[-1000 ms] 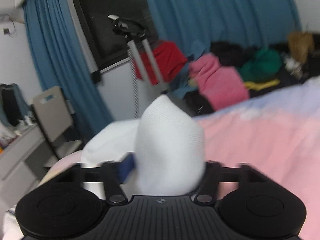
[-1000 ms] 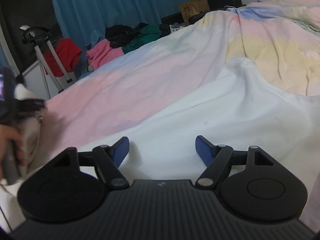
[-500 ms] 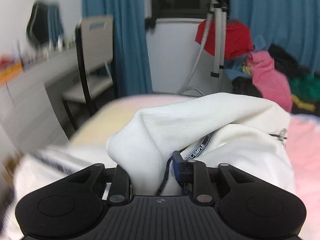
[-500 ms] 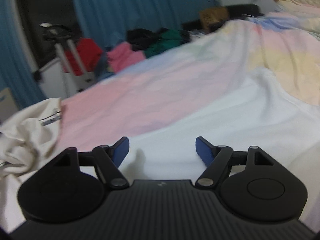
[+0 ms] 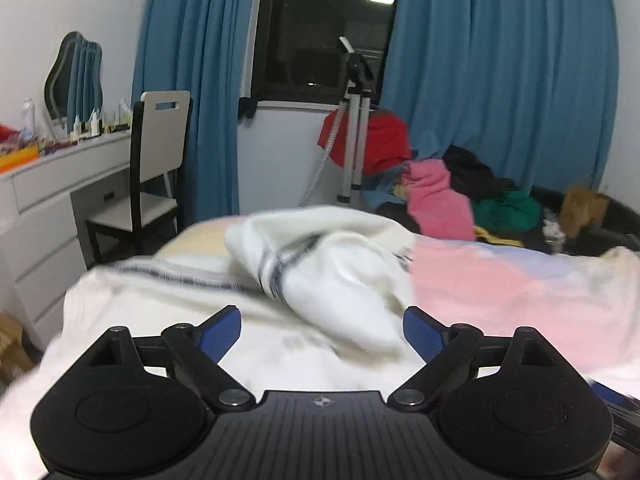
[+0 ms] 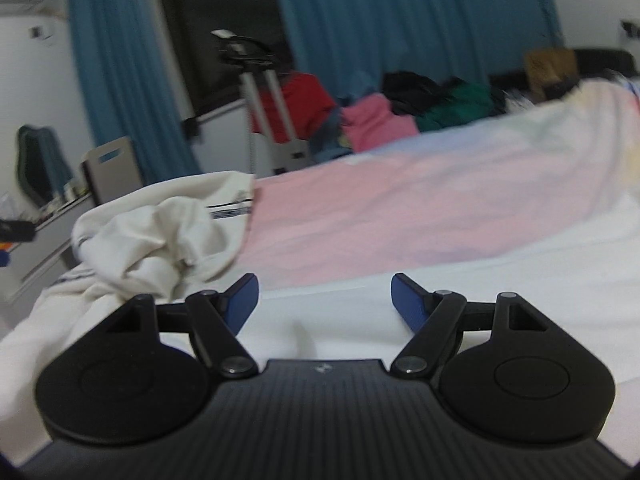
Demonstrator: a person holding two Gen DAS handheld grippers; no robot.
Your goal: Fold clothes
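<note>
Released since half a second ago, the cream garment [image 5: 332,268] now lies crumpled mid-frame on the pastel bedspread [image 5: 500,280]. Left gripper [image 5: 320,330] and right gripper [image 6: 324,300] both gape, holding nothing. Folding looks barely begun; flattening remains.

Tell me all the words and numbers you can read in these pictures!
None can be read for sure.
Cream garment: a dark printed strip, too blurred to read.
White cloth near the left gripper: a grey smudge of print, unreadable.
Brown bag: no print can be made out.
</note>
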